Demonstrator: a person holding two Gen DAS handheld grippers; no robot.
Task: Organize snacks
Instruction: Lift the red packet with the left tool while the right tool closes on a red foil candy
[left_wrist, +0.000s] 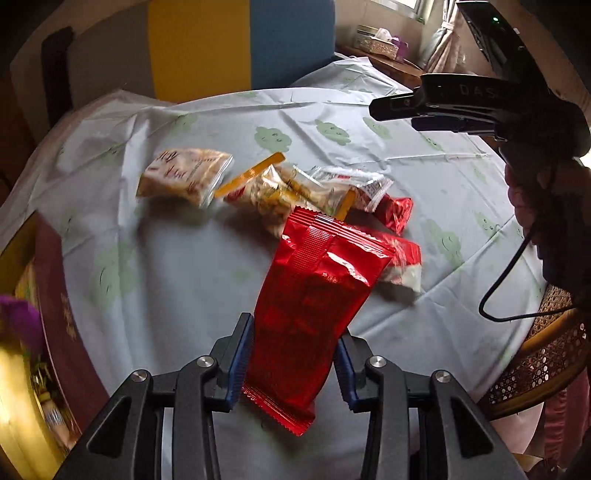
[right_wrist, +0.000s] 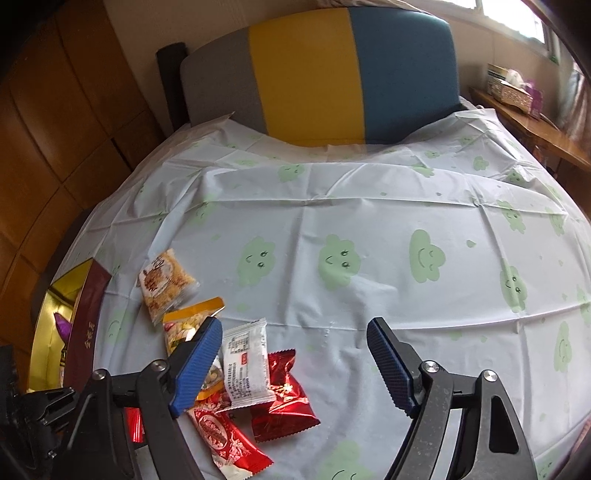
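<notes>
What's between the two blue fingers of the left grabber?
A red snack packet, pinched between the left gripper's pads, seen in the left wrist view.

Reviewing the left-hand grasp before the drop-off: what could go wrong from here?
1. The left gripper pinches the red foil packet only near its lower end; most of it sticks out past the pads, so it may swing or slip.
2. The gift box sits at the table's left edge, so the drop could miss.

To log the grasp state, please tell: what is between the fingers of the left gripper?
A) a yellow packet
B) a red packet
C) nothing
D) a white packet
B: in the left wrist view the left gripper is closed on the red packet, which hangs lifted above the tablecloth.
</notes>
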